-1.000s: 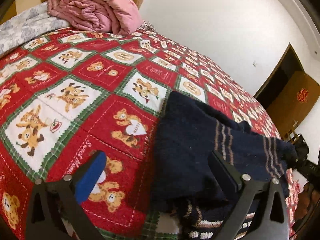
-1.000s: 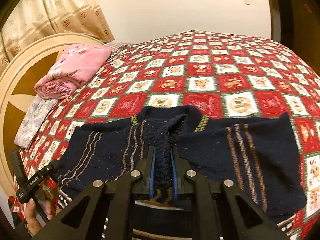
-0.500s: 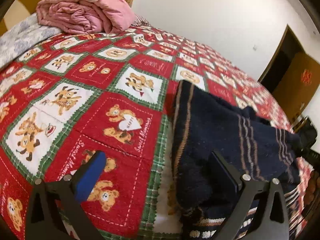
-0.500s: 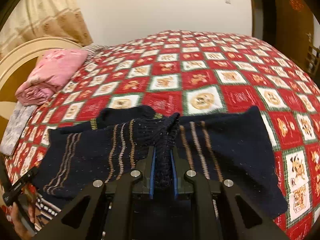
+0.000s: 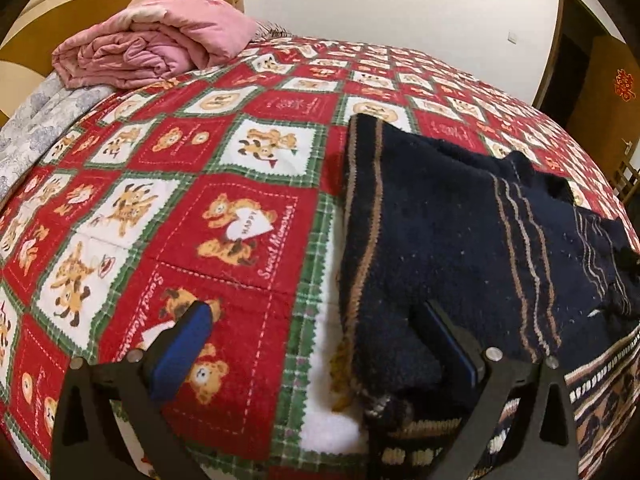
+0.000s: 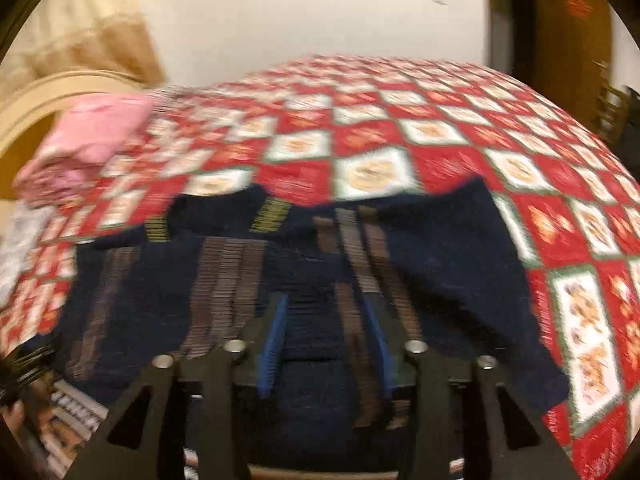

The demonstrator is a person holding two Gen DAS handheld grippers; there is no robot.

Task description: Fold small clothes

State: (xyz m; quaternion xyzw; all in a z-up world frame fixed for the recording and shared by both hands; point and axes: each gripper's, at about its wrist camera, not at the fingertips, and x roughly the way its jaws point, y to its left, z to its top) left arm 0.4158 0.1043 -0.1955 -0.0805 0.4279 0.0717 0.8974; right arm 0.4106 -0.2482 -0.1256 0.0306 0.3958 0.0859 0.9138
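Note:
A navy knit sweater with tan stripes [image 5: 460, 240] lies on the red teddy-bear bedspread [image 5: 224, 200], its sides folded in over the body. My left gripper [image 5: 316, 336] stands wide open at the sweater's left edge; its left blue pad [image 5: 184, 344] is over the bedspread and its right finger is over the knit. In the blurred right wrist view the sweater [image 6: 460, 272] spreads under my right gripper [image 6: 325, 308]. Its jaws are opening, with knit below the gap and neither blue pad pressing on it.
A folded pink quilt [image 5: 152, 48] and a grey patterned blanket [image 5: 36, 120] lie by the headboard. A patterned knit piece [image 5: 600, 380] shows under the sweater at the near edge. A dark doorway [image 5: 576, 60] is at the right. A hand [image 6: 16, 412] shows at lower left.
The right gripper has let go of the pinched ridge of sweater and its jaws have parted; the knit has dropped flat. The left gripper has shifted along the sweater's left edge and rolled.

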